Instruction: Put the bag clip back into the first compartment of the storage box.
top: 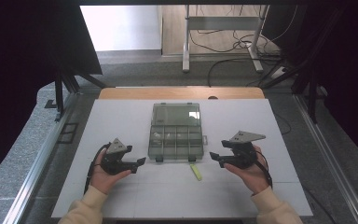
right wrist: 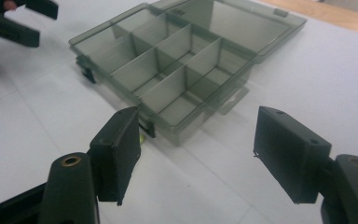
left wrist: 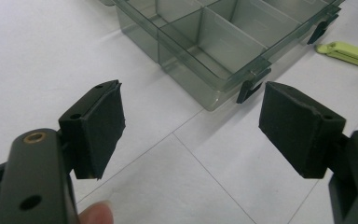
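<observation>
Because the compartment box [top: 175,131] lies opened flat in the middle of the white table [top: 121,121], its lid folded back on the far side, I hold one gripper at each near corner so that either can reach in without crossing the other. My left gripper [top: 141,161] rests low beside the box's near-left corner, jaws spread wide with nothing between them; in the left gripper view the pads [left wrist: 103,126] frame bare tabletop and one dark latch [left wrist: 251,85] on the front wall, which I judge is where that side would press if the lid were to come down. My right gripper [top: 213,156] stands just off the near-right corner, jaws likewise apart and empty, aimed across the dividers toward the small pale pieces sitting in a far-left compartment [top: 159,136]; what they are I cannot tell. The yellow-green clip [top: 196,171] lies on the table just in front of the box, between my two hands, outside any compartment and within easy reach of the right jaws, so I take it as the likeliest thing to pick up.
</observation>
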